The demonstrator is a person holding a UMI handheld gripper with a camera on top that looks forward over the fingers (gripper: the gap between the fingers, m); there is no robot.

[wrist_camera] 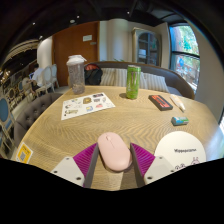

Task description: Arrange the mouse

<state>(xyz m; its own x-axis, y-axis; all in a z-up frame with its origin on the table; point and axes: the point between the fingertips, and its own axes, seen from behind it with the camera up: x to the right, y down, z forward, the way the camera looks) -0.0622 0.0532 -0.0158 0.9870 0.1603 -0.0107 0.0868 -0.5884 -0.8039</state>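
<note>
Mouse: pink mouse (113, 151) on wooden table (120, 118)
Gripper (114, 160): fingers apart, mouse between them
Beyond: green can (133, 82), clear jar (76, 73)

Single wide-angle view riding on the gripper (113, 160), low and close over the wooden table (70, 130), facing forward along both fingers — table stretching away ahead, green can (133, 82) beyond, room and windows behind it

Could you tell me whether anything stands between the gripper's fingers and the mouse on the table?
Nothing visible does. The pink mouse lies on the wooden table right between the open gripper fingers, with its near end hidden low between the pads. Whether the pads touch it is unclear.
</note>
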